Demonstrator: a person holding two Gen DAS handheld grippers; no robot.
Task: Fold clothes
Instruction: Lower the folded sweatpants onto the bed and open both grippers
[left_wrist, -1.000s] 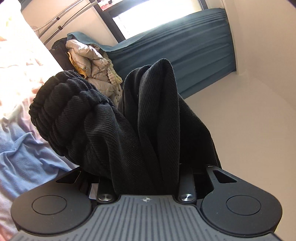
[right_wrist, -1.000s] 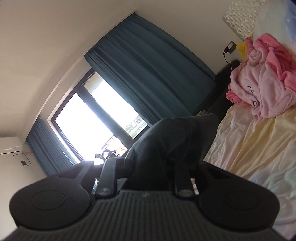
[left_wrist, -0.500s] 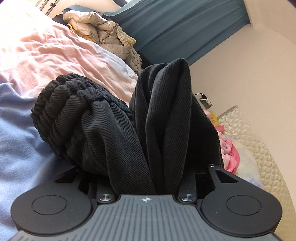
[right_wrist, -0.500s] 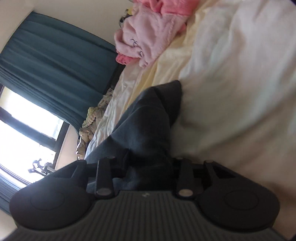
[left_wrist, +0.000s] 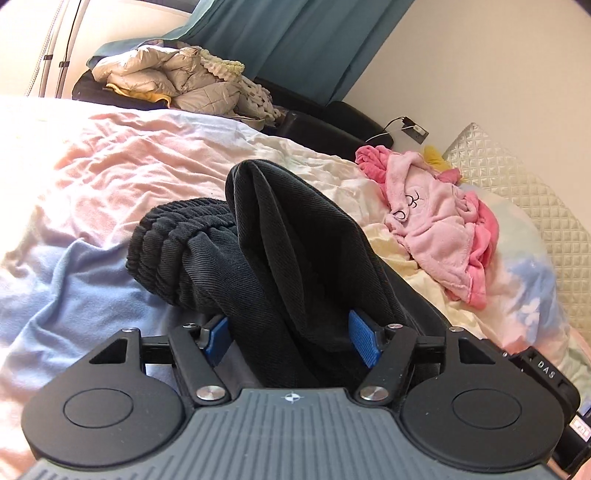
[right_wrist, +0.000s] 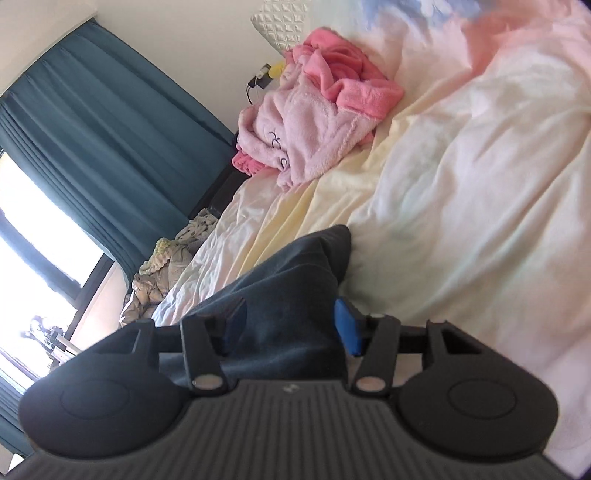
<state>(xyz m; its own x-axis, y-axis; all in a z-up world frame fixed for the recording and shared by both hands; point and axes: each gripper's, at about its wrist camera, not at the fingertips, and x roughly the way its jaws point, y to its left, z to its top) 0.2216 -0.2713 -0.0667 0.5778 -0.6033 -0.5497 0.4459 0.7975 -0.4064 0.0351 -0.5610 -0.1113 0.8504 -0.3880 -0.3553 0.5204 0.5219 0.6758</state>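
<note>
Left wrist view shows my left gripper (left_wrist: 291, 338) low over the bed (left_wrist: 110, 177), with the black garment (left_wrist: 280, 240) standing up between its two blue pads (left_wrist: 364, 341). The jaws are opening at this moment. The left pad has a small gap to the cloth, and the right pad is touching the fabric or lies just beside it (I cannot tell which), so I would call this hand released, with the garment between the fingers but not pressed. The ribbed elastic end (left_wrist: 177, 243) of the garment bulges out to the left and rests on the blue part of the sheet.

From the right wrist camera, my right gripper (right_wrist: 291, 325) also has the same dark cloth (right_wrist: 291, 280) between its pads, and these jaws are opening too. The right pad (right_wrist: 347, 326) stands clear of the fabric, with the pale sheet visible beside it; the left pad is partly hidden by a fold. The cloth lies on the cream part of the bed.

Further up the bed, well apart from the black garment, lies a crumpled pink fleece garment (left_wrist: 436, 225). Beyond the far edge of the bed I see a beige quilted jacket (left_wrist: 166, 77) and a teal curtain (right_wrist: 96, 140).
</note>
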